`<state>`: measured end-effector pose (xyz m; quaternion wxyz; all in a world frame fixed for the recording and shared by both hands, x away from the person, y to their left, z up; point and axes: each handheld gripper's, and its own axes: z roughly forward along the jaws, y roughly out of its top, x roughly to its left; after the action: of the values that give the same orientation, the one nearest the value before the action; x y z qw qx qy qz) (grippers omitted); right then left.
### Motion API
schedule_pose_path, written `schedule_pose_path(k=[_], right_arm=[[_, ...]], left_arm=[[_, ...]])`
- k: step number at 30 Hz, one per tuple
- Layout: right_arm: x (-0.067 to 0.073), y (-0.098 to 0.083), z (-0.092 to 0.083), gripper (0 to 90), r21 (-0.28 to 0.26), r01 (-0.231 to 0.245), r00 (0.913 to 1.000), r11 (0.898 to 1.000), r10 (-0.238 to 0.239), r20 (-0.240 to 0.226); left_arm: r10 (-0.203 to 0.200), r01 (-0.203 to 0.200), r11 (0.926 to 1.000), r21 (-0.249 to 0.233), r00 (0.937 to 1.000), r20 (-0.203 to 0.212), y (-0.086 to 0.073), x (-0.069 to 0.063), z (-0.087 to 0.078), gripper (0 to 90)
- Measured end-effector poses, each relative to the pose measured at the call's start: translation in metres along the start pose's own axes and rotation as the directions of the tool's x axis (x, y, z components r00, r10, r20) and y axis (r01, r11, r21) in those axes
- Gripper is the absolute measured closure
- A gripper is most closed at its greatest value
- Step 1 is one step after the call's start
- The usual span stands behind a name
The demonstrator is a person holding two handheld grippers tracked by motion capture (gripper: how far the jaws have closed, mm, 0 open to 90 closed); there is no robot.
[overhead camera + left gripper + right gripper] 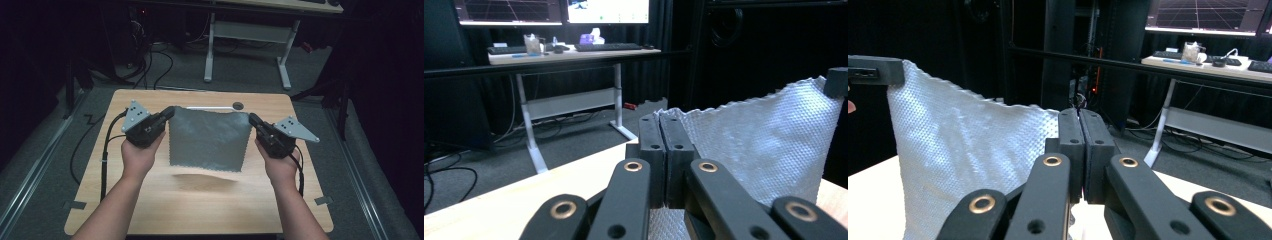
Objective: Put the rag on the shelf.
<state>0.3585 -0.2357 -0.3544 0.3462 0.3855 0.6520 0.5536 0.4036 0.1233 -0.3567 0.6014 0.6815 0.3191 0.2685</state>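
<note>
Cloth: a grey, dimpled cloth (209, 139) with zigzag-cut edges hangs as a sheet between the two tools, its far corners pinched and its near edge lifted off the tabletop (200, 200); its shadow lies on the wood below.
Left tool: the left tool (169, 113) is closed tight on the cloth's far-left corner; in the left gripper view the pads meet with only a thin margin of fabric between them.
Right tool: the right tool (253, 119) is likewise clamped on the far-right corner, the jaws pressed together on the cloth's edge.
Top edge: it sags a little between the corners, so the sheet is not fully taut.
Risk, slipping: each grip seems to hold just the corner tip; a sharp pull outward or a quick jerk could draw the fabric out of one tool, and the sheet would swing down from the other.
Risk, uneven hands: if one hand rises or moves ahead of the other, the cloth would skew and land creased.
Risk, snagging: a white rod (210, 107) and a small dark disc (238, 105) lie on the tabletop's far edge just beyond the cloth; carrying the sheet low in that direction could drag over them.
Risk, folding: lowering with slack could let the near edge curl under.
</note>
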Motion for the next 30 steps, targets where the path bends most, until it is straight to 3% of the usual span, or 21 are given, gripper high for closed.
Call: schedule_pose_path(k=[11,19,20,24,28,30], right_arm=[[-0.009,0.01,0.021,89.8,0.015,0.001,0.9996,1.0,-0.001,0.027],[-0.023,0.012,0.064,89.8,0.053,0.006,0.9991,0.999,-0.008,0.042],[-0.026,0.011,0.073,89.8,0.067,0.009,0.9985,0.998,-0.012,0.053],[-0.033,0.01,0.085,89.8,0.077,0.002,0.9979,0.997,-0.007,0.064],[-0.042,0.011,0.096,89.8,0.084,0.003,0.9967,0.996,-0.009,0.081],[-0.047,0.011,0.103,89.8,0.091,0.0,0.9961,0.996,-0.008,0.088]], left_arm=[[0.011,-0.011,0.9998,0.015,0.9985,-0.054,0.003,0.012,0.019,89.8],[0.027,-0.018,0.9964,0.083,0.9939,-0.107,0.006,0.039,0.055,89.9],[0.02,-0.01,0.995,0.1,0.9939,-0.108,0.004,0.044,0.063,89.9],[0.033,-0.02,0.9924,0.121,0.9938,-0.106,0.002,0.05,0.075,89.8],[0.002,0.01,0.9926,0.121,0.9957,-0.092,0.001,0.056,0.085,89.8],[0.009,0.005,0.9898,0.142,0.9954,-0.095,0.0,0.058,0.092,89.8]])
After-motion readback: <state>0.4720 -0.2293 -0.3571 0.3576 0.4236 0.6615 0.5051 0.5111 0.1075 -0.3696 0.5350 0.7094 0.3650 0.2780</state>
